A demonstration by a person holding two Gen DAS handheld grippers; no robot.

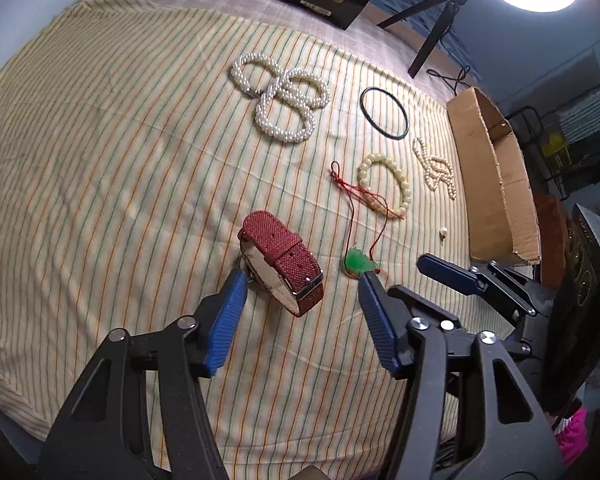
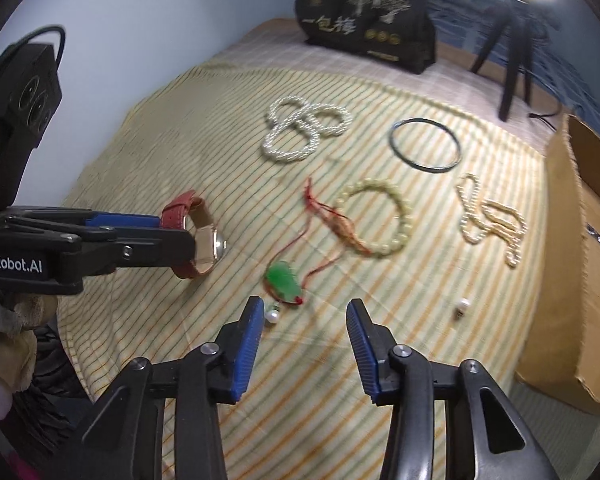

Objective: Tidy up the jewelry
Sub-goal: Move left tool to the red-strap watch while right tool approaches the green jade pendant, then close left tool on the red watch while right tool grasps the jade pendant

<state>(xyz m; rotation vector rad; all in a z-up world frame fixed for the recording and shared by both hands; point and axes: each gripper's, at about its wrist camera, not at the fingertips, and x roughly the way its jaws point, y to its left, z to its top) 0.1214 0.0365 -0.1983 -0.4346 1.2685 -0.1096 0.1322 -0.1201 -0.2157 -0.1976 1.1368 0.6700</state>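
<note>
A red-strapped watch (image 1: pixel 284 258) (image 2: pixel 198 236) lies on its side on the striped cloth (image 1: pixel 120 160). My left gripper (image 1: pixel 302 278) (image 2: pixel 178 232) straddles it, open: one pad touches the watch's left side and the other pad stands clear of it. A green pendant on a red cord (image 1: pixel 356 262) (image 2: pixel 284 280) lies just ahead of my right gripper (image 2: pixel 305 305), which is open with nothing between its pads. A small pearl piece (image 2: pixel 272 315) rests beside its left finger. In the left wrist view the right gripper's blue finger (image 1: pixel 450 276) shows at the right.
Farther back lie a cluster of white pearl bracelets (image 1: pixel 284 100) (image 2: pixel 304 130), a black bangle (image 1: pixel 384 114) (image 2: pixel 424 144), a cream bead bracelet (image 1: pixel 406 196) (image 2: pixel 406 220), a pearl necklace (image 1: pixel 434 168) (image 2: pixel 488 216) and a loose pearl (image 1: pixel 443 233) (image 2: pixel 463 305). A cardboard box (image 1: pixel 488 168) (image 2: pixel 568 260) borders the right; a black bag (image 2: pixel 368 20) stands behind.
</note>
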